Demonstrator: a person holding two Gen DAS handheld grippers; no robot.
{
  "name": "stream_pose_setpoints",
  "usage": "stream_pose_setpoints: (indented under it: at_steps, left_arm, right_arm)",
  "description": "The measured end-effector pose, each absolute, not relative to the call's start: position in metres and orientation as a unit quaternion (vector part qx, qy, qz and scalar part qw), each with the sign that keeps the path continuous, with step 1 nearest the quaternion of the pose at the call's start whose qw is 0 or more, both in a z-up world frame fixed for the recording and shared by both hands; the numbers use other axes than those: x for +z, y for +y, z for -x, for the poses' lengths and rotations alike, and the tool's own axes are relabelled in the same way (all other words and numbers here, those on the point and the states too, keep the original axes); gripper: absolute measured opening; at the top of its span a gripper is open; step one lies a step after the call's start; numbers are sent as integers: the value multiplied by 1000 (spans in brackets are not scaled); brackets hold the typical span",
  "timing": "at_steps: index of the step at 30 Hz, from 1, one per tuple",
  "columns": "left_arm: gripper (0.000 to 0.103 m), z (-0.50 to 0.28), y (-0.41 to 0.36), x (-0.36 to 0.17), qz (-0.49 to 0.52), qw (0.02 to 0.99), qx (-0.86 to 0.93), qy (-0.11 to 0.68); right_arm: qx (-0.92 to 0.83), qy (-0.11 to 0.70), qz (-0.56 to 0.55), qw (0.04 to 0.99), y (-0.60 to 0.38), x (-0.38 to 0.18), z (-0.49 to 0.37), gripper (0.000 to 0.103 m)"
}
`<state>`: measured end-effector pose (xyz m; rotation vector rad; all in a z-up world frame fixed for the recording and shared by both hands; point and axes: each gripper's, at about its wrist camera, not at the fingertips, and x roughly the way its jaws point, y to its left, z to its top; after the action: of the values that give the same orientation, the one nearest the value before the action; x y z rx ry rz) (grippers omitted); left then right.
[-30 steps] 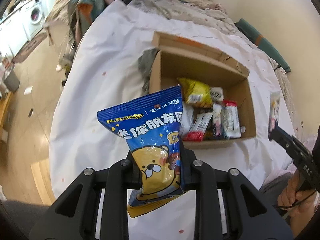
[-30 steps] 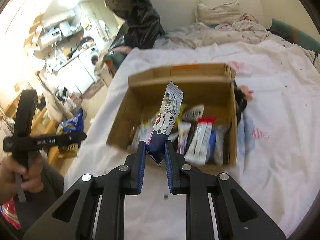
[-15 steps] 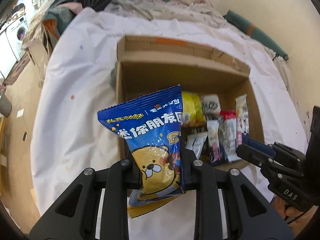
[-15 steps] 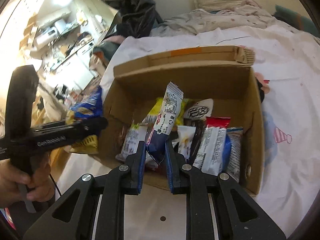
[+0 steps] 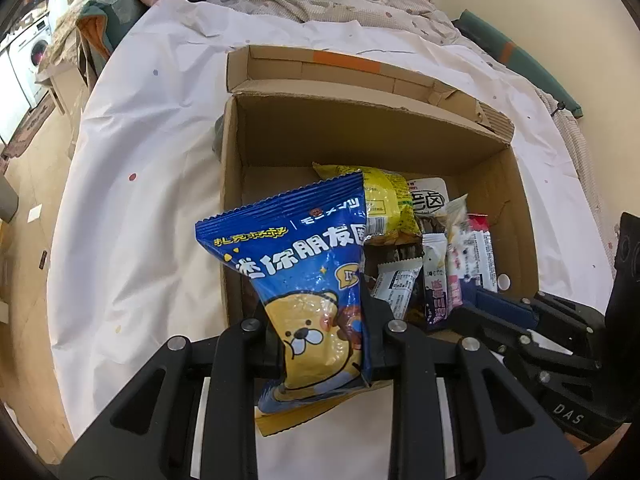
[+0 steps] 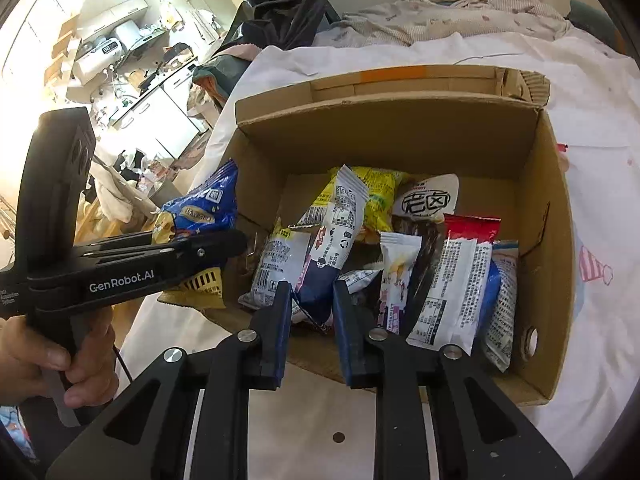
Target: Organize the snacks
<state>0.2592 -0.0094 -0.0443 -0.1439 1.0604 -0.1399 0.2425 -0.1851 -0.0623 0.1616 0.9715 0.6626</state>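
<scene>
**Ana:** Left gripper (image 5: 324,336) first: its jaws are clamped on the lower half of the blue bear snack bag (image 5: 304,276), so the bag stands upright over the near left corner of the cardboard box (image 5: 360,136). I'd judge it is held by the bottom so the top can tip in first.

**Ben:** And the right gripper (image 6: 310,320)?

**Ana:** Its blue pads sit on either side of a slim white-and-navy packet (image 6: 332,240), whose lower end hangs between them. There seems to be a little gap at each pad, so I cannot tell whether it is pinched or just let go. The packet leans upright among the others inside the box.

**Ben:** Why upright?

**Ana:** My guess is that filing them on edge saves room. The red-topped white packet (image 6: 460,280) and a small white sachet (image 6: 398,264) stand the same way along the right side, while the yellow bag (image 6: 372,200) lies flatter behind.

**Ben:** Materials?

**Ana:** Glossy, crinkly film with crimped, serrated seals; the blue bag is puffy and would likely slip under a loose grip. The box is plain corrugated card, with flaps folded outward and a round hand hole in its right wall. It rests on a creased white sheet (image 5: 140,160) dotted with small coloured spots.
</scene>
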Motion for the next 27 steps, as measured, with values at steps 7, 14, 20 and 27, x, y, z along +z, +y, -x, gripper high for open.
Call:
stream_pose_setpoints:
  at_steps: [7, 14, 20, 27]
  left_arm:
    - [29, -257, -20, -45, 64, 852, -102, 510]
    - [80, -256, -15, -38, 76, 854, -102, 505]
    - [80, -250, -10, -33, 64, 865, -80, 492]
    - [80, -226, 9, -11, 59, 901, -35, 429]
  right_arm:
    - [313, 447, -81, 834, -182, -54, -239, 68]
    - [269, 440, -133, 846, -208, -54, -250, 79]
    - [242, 425, -153, 859, -222, -48, -252, 89]
    - [197, 392, -124, 890, -229, -30, -227, 99]
